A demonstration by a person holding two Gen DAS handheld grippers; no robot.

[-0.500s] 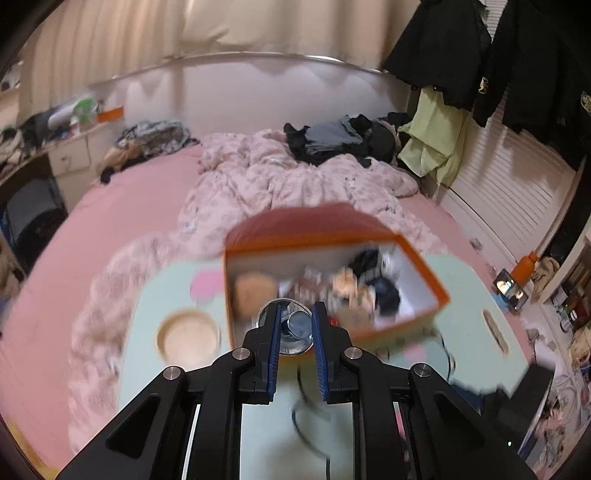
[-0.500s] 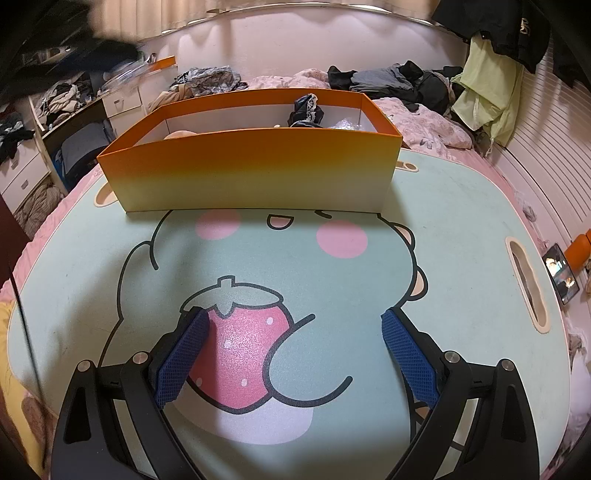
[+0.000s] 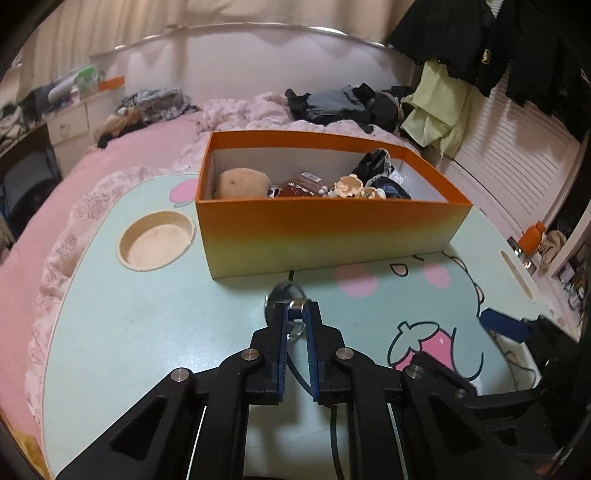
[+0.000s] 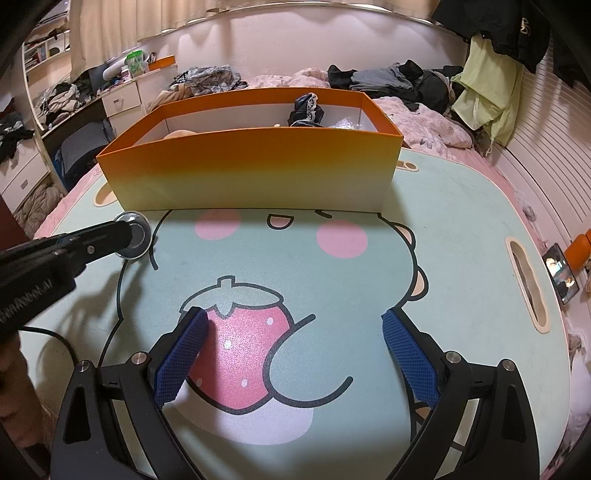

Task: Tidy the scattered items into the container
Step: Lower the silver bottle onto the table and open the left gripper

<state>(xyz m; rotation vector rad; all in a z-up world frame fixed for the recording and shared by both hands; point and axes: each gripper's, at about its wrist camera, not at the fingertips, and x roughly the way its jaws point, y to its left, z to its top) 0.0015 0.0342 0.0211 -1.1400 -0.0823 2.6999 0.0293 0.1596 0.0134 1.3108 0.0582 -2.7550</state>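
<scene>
a bedroom in warm, dim indoor light. a bed (image 3: 122, 155) with a pink sheet and a rumpled floral quilt (image 3: 236, 110) lies behind the mint counter (image 4: 454, 236). dark clothes (image 4: 391, 79) are heaped near the padded white headboard (image 3: 258, 62). cream curtains (image 4: 110, 22) hang above it. white drawers (image 4: 122, 98) stand on the left, cluttered on top. a slatted white wall (image 3: 517, 162) runs on the right, with black garments (image 3: 480, 33) and a pale green one (image 4: 487, 88) hanging over it.

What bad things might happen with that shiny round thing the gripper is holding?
1. The left gripper pinches the shiny round thing only by its small knob, so it might slip out.
2. It sits low in front of the orange box, so it might bump the box's front wall instead of clearing the rim.
</scene>
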